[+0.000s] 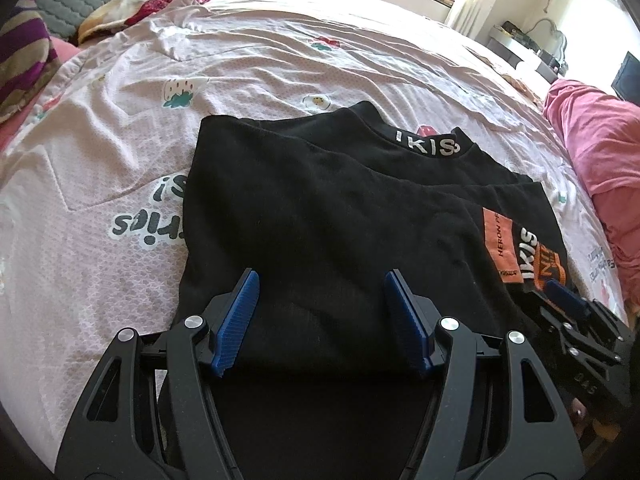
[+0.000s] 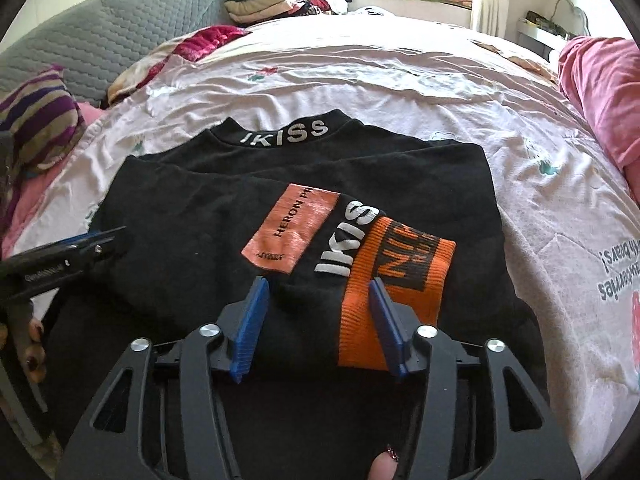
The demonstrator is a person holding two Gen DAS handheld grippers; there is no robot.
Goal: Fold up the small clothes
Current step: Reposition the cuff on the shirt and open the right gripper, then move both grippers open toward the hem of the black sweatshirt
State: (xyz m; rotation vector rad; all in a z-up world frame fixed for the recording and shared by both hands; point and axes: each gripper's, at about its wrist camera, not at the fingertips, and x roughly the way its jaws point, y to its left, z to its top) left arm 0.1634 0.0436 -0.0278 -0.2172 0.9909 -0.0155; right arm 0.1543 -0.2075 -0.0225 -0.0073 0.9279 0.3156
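1. A black top (image 2: pixel 224 208) is laid folded on the pink printed bedsheet (image 1: pixel 248 68), orange cuff (image 2: pixel 396 280) tucked on top.
2. The left gripper (image 1: pixel 320 312) is held wide open over the near hem, nothing pinched.
3. The right gripper (image 2: pixel 318 320) is parted around the cuff, pads not pressing.

The black top (image 2: pixel 192 216) at centre frame is soft matt knit cloth, its orange cuff (image 2: pixel 400 280) ribbed. Beneath, the pink bedsheet (image 1: pixel 280 60) is wrinkled, dimpled cotton. Low in the frame, both grippers are matt black plastic with ridged blue pads (image 1: pixel 236 320) and shiny metal bolts (image 1: pixel 194 322).
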